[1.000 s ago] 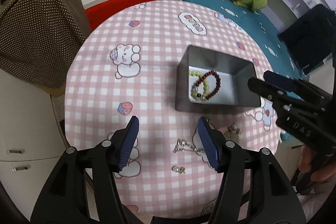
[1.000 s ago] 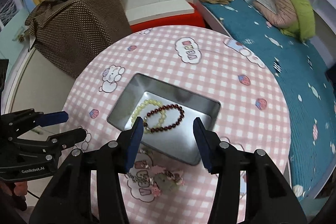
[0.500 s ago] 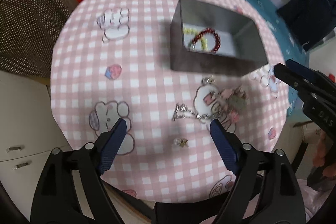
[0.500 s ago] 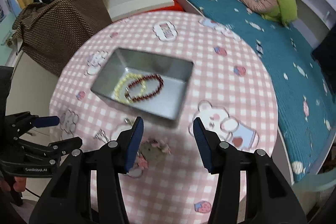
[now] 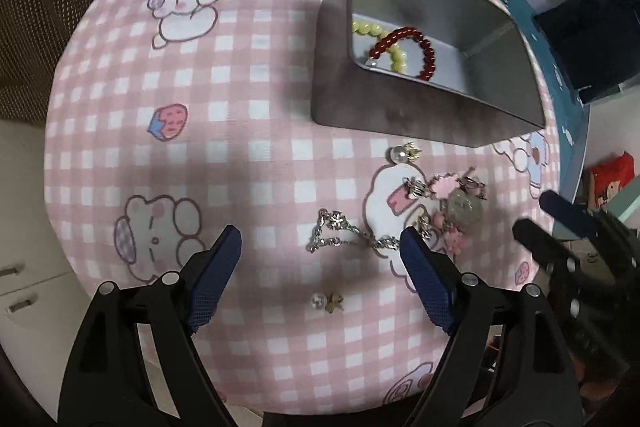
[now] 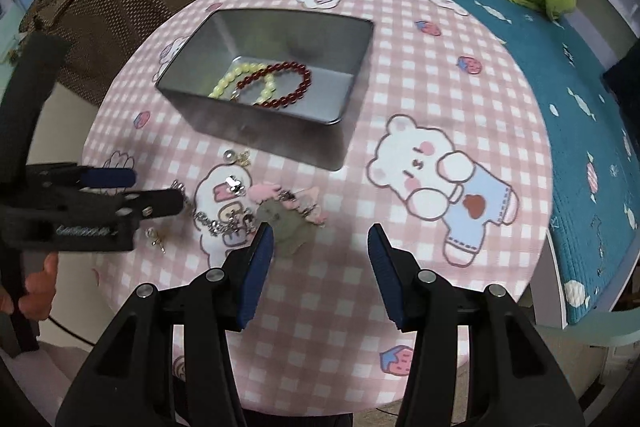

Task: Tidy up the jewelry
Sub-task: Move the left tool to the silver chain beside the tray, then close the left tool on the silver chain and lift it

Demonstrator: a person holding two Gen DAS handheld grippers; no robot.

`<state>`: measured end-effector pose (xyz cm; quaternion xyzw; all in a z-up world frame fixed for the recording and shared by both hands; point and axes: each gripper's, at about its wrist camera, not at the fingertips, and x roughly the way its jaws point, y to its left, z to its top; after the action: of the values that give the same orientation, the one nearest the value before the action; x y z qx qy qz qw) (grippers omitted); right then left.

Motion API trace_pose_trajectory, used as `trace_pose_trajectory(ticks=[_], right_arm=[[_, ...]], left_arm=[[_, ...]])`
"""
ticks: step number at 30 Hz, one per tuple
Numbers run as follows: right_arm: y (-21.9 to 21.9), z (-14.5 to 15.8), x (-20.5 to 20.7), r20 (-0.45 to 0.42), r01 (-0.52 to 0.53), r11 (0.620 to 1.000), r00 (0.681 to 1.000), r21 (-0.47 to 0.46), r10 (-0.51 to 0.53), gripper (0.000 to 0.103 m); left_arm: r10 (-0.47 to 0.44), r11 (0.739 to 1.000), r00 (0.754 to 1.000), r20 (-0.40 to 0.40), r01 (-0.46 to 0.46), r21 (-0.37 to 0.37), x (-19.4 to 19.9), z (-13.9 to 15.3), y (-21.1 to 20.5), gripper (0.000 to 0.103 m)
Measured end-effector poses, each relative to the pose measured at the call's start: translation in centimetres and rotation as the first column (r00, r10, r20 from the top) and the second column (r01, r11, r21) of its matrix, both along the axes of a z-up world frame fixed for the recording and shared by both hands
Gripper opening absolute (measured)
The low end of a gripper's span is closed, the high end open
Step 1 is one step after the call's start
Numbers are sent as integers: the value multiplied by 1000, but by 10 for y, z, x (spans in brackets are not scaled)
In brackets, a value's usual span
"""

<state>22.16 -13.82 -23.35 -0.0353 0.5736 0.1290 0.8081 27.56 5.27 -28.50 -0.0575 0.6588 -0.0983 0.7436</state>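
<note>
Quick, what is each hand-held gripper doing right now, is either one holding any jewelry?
Left hand-held gripper: jaws wide but closing slightly, holding nothing, silver chain on the tablecloth in line with the gap.
Right hand-held gripper: open, holding nothing.

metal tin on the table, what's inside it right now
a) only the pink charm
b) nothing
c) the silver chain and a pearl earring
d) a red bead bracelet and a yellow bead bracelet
d: inside the metal tin a red bead bracelet lies overlapping a yellow bead bracelet, while the silver chain and the pink charm lie outside it on the tablecloth.
</note>
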Motion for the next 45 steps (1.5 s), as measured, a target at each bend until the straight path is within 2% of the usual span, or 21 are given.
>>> trace_pose_trajectory(ticks=[3, 5, 6, 7, 8, 9, 10, 13, 15, 19, 23, 25, 28, 31, 35, 37, 45], right_arm=[[4, -3, -1, -11, -29, 1000, 1000, 9, 29, 47], [9, -7, -3, -28, -51, 998, 998, 29, 52, 47], [11, -8, -3, -36, -60, 998, 997, 37, 61, 47], [13, -10, -3, -43, -68, 997, 997, 44, 70, 47], [16, -11, -3, -50, -77, 996, 996, 51, 80, 47], [18, -12, -2, -56, -84, 995, 995, 59, 88, 47], [21, -14, -3, -68, -98, 992, 992, 74, 103, 47], [27, -22, -4, -86, -113, 991, 989, 77, 119, 42], [28, -29, -3, -108, -106, 992, 988, 71, 113, 36], [27, -36, 1, -108, -79, 996, 991, 48, 84, 29], [29, -37, 3, -83, -89, 994, 992, 62, 94, 23], [34, -38, 1, -70, -112, 992, 991, 55, 115, 12], [36, -39, 2, -68, -110, 992, 991, 63, 114, 10], [34, -33, 3, -43, -93, 992, 994, 88, 97, 0], [32, -27, 1, -33, -92, 991, 995, 102, 96, 0], [31, -29, 1, -63, -90, 991, 993, 99, 97, 3], [32, -38, -1, -90, -114, 987, 988, 117, 124, 10]], left_arm=[[-15, 999, 1000, 3, 15, 35, 1, -4, -9, 70], [-49, 995, 999, 15, 48, 93, 1, -5, -18, 63], [-75, 989, 997, 24, 71, 131, 0, -5, -22, 51], [-89, 985, 996, 31, 84, 148, 1, -5, -30, 34], [-97, 985, 995, 36, 91, 149, 2, -5, -31, 26], [-96, 987, 995, 34, 91, 133, 2, -6, -30, 11], [-84, 992, 996, 20, 82, 99, 4, -7, -27, 9], [-55, 997, 999, 1, 55, 59, 6, -8, -17, 5], [-37, 999, 999, 1, 37, 38, 5, -6, -11, 5], [-10, 1000, 1000, 26, 10, -12, 1, 10, -1, 5], [5, 1000, 997, 74, -3, -29, -1, 32, 3, 5], [8, 999, 995, 101, -5, -36, -1, 44, -1, 5], [12, 999, 993, 121, -8, -32, -4, 54, 2, 5], [19, 999, 991, 131, -13, -42, -6, 62, 9, 5], [18, 999, 990, 143, -11, -50, -13, 68, 11, 5], [18, 999, 989, 144, -11, -51, -14, 68, 9, 5], [34, 999, 989, 147, -30, -32, -20, 71, 9, 5]])
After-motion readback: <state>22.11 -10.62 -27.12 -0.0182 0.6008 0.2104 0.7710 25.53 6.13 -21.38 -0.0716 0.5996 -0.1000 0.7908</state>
